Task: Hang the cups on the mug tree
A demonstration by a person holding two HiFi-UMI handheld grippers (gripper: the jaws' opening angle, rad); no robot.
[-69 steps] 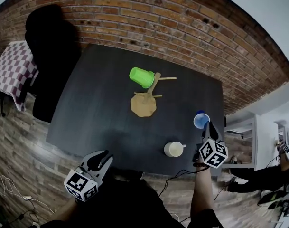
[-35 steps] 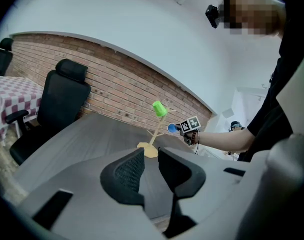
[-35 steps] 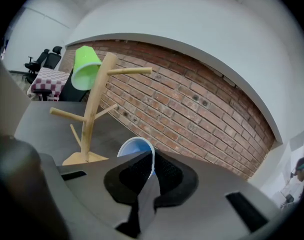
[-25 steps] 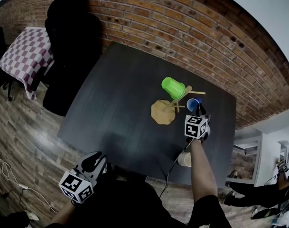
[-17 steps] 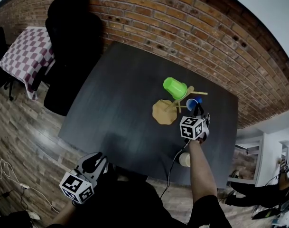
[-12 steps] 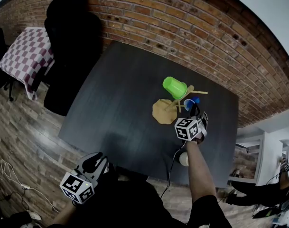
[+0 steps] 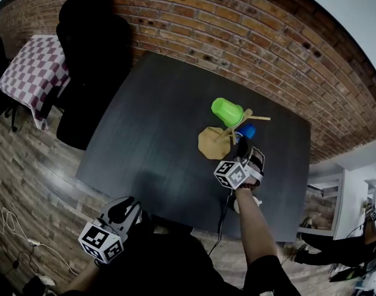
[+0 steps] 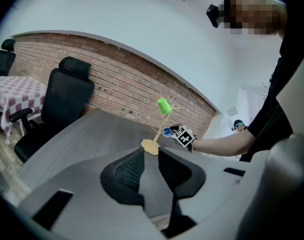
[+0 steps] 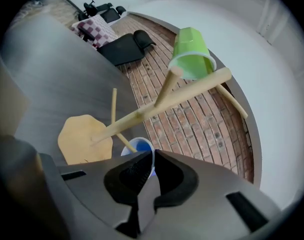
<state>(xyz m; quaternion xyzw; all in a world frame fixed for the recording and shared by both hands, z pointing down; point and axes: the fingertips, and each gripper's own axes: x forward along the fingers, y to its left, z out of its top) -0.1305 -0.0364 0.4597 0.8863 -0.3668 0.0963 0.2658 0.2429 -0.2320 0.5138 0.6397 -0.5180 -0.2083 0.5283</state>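
Note:
A wooden mug tree (image 7: pixel 211 143) stands right of the middle of the dark table (image 7: pixel 150 128), with a green cup (image 7: pixel 226 111) hung upside down on an upper peg. My right gripper (image 7: pixel 242 142) is shut on the rim of a blue cup (image 7: pixel 246 131) and holds it tipped against the tree's right side. In the right gripper view a thin lower peg (image 9: pixel 123 140) reaches the mouth of the blue cup (image 9: pixel 141 147), and the green cup (image 9: pixel 191 54) hangs above. A cream cup (image 7: pixel 236 206) sits half hidden under my right arm. My left gripper (image 7: pixel 120 213) hangs open and empty off the table's near edge.
A black office chair (image 7: pixel 92 36) stands at the table's far left corner, with a checkered-cloth table (image 7: pixel 27 63) beyond it. A brick wall (image 7: pixel 249 36) runs behind the table. The table's near edge (image 7: pixel 175 211) lies just past my left gripper.
My right gripper has rolled and slid left and down toward the tree's base with the blue cup, whose mouth now faces the peg. The left gripper has kept still.

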